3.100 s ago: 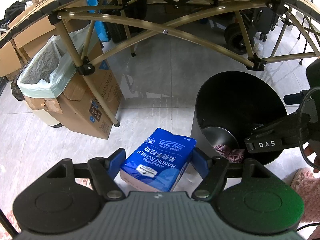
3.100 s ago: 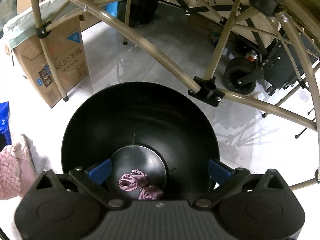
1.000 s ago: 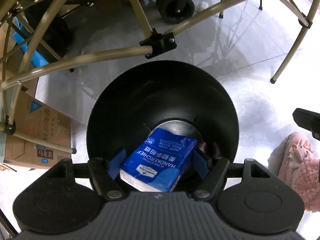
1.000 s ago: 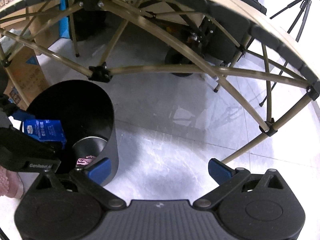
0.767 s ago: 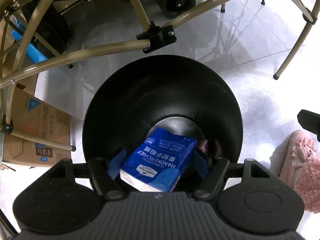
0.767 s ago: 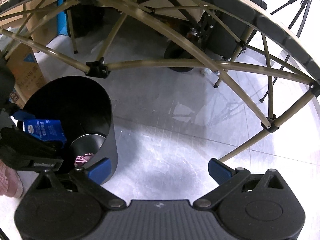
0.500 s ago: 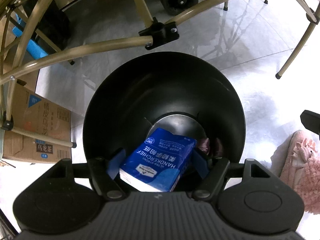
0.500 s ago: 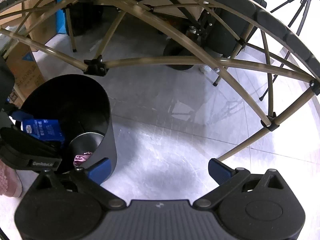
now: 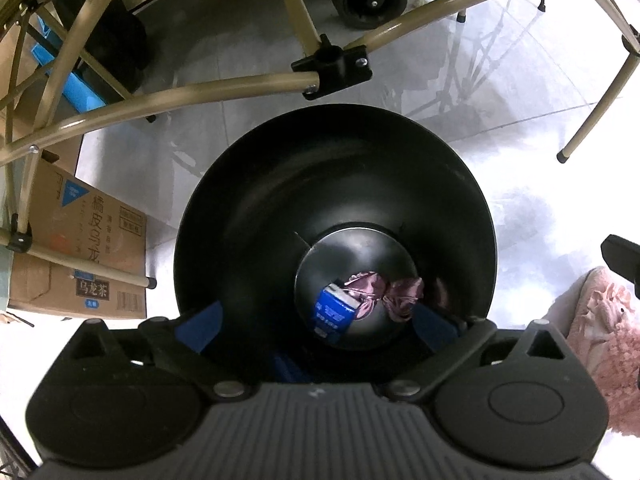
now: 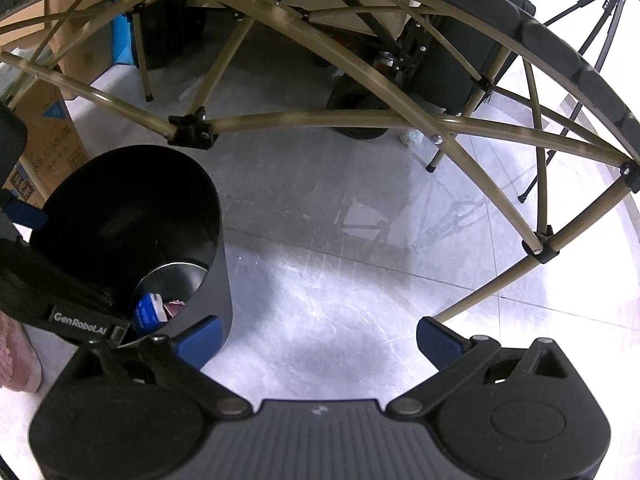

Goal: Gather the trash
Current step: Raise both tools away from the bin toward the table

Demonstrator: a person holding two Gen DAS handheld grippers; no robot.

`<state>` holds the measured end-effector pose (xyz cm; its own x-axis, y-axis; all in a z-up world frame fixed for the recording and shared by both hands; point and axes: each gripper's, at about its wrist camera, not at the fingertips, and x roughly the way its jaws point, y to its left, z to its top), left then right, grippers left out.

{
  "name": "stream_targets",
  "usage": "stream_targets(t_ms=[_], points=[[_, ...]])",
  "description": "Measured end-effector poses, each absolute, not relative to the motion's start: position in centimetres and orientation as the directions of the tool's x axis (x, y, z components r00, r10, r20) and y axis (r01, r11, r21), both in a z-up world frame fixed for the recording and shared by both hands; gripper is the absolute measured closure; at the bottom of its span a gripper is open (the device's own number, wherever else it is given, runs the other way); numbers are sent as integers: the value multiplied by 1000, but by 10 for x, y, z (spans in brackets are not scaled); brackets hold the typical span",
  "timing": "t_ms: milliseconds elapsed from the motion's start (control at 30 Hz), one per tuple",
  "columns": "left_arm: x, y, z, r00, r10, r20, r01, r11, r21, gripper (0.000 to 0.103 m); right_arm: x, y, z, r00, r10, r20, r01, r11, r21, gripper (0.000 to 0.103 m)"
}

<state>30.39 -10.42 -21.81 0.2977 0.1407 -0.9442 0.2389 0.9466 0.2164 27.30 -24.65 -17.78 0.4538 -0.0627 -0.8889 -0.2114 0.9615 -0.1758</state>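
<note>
Pale glossy floor tiles (image 10: pixel 360 280) run under a folding table frame (image 9: pixel 200 92), with a cardboard box (image 9: pixel 80 256) off to my left. My left gripper (image 9: pixel 316 322) hangs over the mouth of the black bin (image 9: pixel 280 168), jaws opening wide with nothing between them. The blue tissue pack (image 9: pixel 332 314) lies at the bin's bottom, tilted, its long axis running from near me away toward the far wall, touching the purple fabric scrap (image 9: pixel 384 288). My right gripper (image 10: pixel 318 338) is spread wide and empty over bare floor beside the bin; the tiles ahead of it are open as far as the frame's legs.
</note>
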Motion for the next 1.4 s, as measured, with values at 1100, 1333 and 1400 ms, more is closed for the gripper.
stream_targets(t_ms=[1100,1333,1400], points=[[288,-83,-185,415,124,-901,191,957,219,0,265,-234,-164,498,-31,-866,-247,953,-176,0],[272,-70,-158,506,132,-852,143,962,234,0,248,-223,-143,547,14,-837,-287,942,-172,0],[268,-64,-149,525,125,-842,125,967,221,0,243,-220,-135,558,32,-829,-298,940,-165,0]])
